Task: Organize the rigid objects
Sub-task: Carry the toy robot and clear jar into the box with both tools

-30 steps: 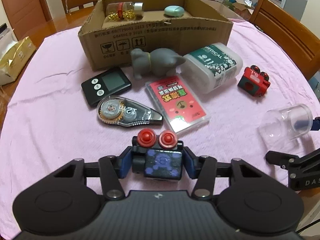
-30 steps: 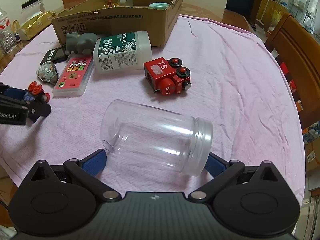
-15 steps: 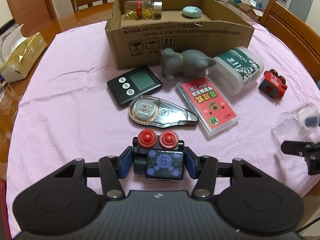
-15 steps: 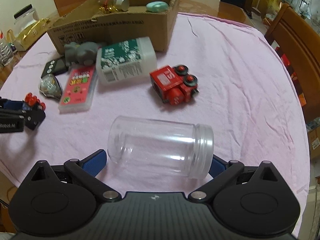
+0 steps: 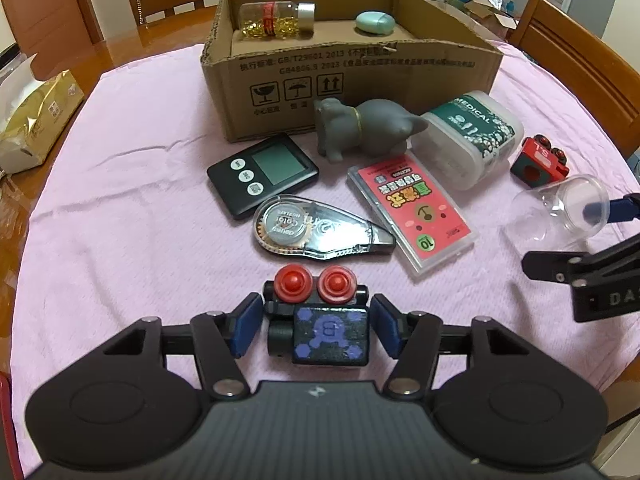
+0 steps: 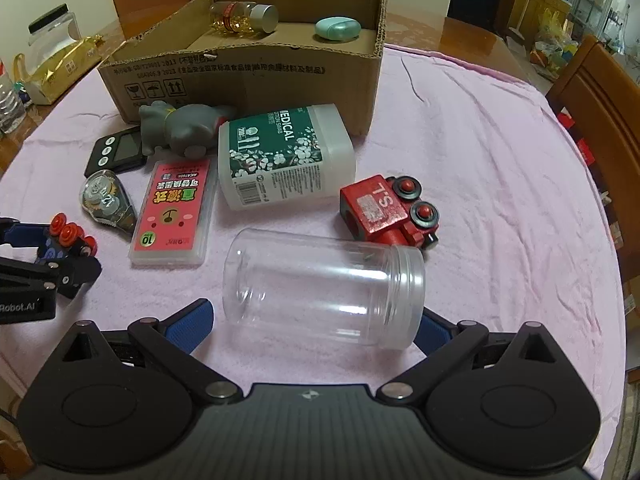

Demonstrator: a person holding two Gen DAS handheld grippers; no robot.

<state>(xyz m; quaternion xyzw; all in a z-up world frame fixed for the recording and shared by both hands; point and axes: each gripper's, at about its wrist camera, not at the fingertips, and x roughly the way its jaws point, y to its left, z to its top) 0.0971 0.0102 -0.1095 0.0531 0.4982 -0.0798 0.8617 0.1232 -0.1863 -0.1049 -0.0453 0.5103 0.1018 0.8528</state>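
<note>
My left gripper (image 5: pixel 316 326) is shut on a small black toy train (image 5: pixel 320 320) with red wheels and a purple top, just above the pink cloth. My right gripper (image 6: pixel 316 320) is shut on a clear plastic jar (image 6: pixel 324 284) lying on its side, held by its two ends. The open cardboard box (image 5: pixel 348 84) stands at the back with a capsule bottle (image 5: pixel 276 20) and a teal case (image 5: pixel 374 23) inside. In front lie a grey cat figure (image 5: pixel 360 132), black timer (image 5: pixel 262 174), correction tape (image 5: pixel 316 232), red card box (image 5: pixel 412 210), swab box (image 5: pixel 468 136) and red train (image 6: pixel 386 212).
A pink cloth (image 6: pixel 500 152) covers the round table. A gold packet (image 5: pixel 32 124) lies at the left edge. Wooden chairs (image 5: pixel 580 80) stand behind and to the right. The right gripper's frame (image 5: pixel 588 276) reaches in at the left wrist view's right side.
Both grippers have moved forward toward the box with their objects, so the box and the items look closer. The black train and the jar stay held.
</note>
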